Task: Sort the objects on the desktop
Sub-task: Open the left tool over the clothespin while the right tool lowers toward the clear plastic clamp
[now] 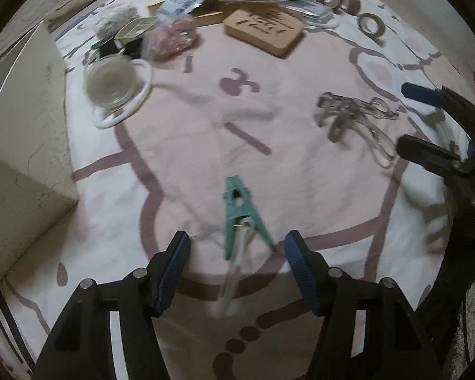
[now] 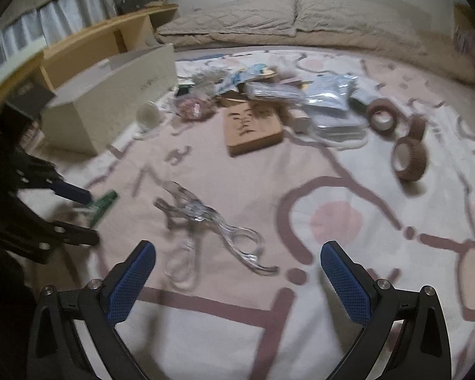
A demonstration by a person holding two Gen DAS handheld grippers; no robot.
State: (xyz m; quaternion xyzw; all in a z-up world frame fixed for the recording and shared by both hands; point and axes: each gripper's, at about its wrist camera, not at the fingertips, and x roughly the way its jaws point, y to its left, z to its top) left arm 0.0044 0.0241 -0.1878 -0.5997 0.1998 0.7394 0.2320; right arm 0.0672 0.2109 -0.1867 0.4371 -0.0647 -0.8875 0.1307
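While lying flat, clear round container [image 1: 110, 83], contents unclear

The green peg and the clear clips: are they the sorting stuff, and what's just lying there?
Sorting stuff: green peg, clear clips, tape rolls, brown box, packets.
Just there: bedding, shelf, blanket.

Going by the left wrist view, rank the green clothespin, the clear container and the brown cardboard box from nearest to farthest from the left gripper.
From the left gripper:
1. Green clothespin, just ahead between its open fingers.
2. Clear container, farther off to the left.
3. Brown cardboard box, at the far clutter pile.
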